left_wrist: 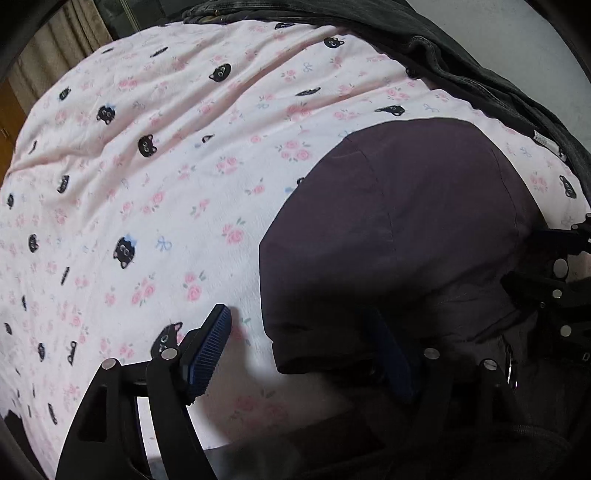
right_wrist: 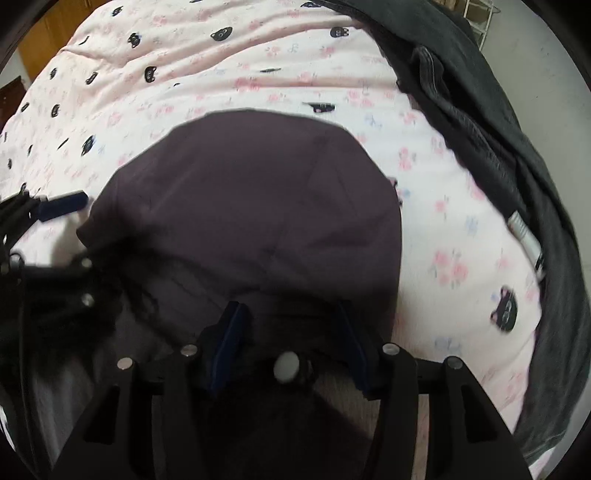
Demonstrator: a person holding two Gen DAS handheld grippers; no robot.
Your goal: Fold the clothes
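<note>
A dark purple-brown garment (left_wrist: 399,221) lies folded into a rounded block on the pink bedspread (left_wrist: 166,184). My left gripper (left_wrist: 299,317) stands open at its near left corner: one blue pad (left_wrist: 210,350) hangs over the bedspread, the other over the cloth, and neither presses on it. In the right wrist view the same garment (right_wrist: 251,203) fills the middle. My right gripper (right_wrist: 288,310) is open above its near edge, pads apart with nothing pinched. A blue pad of the left gripper's fingers (right_wrist: 62,205) shows at the far left.
A dark grey denim garment (left_wrist: 461,66) lies bunched along the bed's far right side (right_wrist: 498,129). Brown wooden furniture (right_wrist: 48,33) stands beyond the bed at the left. The bedspread, printed with black cats and pink roses, stretches out to the left of the folded piece.
</note>
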